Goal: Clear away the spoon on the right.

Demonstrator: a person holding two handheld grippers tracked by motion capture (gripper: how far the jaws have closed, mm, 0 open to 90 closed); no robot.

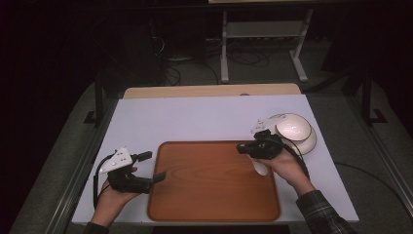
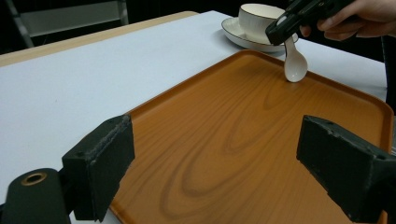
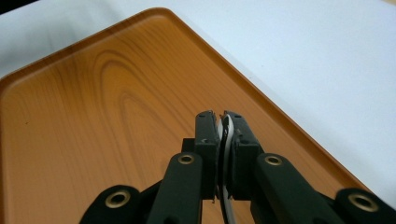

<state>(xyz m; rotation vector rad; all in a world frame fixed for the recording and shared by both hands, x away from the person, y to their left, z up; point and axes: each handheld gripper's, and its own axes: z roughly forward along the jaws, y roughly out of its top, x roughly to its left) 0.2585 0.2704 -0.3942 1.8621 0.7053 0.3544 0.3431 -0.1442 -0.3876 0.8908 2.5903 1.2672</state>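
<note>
Left gripper [image 1: 158, 176] rests at the tray's [image 1: 209, 214] left edge, its tip just over the rim, held in the person's left hand [image 1: 109, 200]. In its own view the jaws stand wide apart with nothing between them, only bare wood grain of the tray [image 2: 224, 140] beyond. Right of centre, the right gripper [image 1: 242, 148] hangs over the tray's right side, pointing left, in the right hand [image 1: 287, 168]. Its jaws are clamped on the handle of a white spoon [image 1: 260, 167]; in its own view the handle [image 3: 225, 140] shows as a thin white strip pinched between the pads. The spoon [image 2: 295, 65] hangs bowl-down, with the bowl at or just above the tray surface. Farther right, off the tray on the white table [image 1: 195, 117], a bowl [image 1: 293, 126] sits on a saucer [image 1: 309, 142].
</note>
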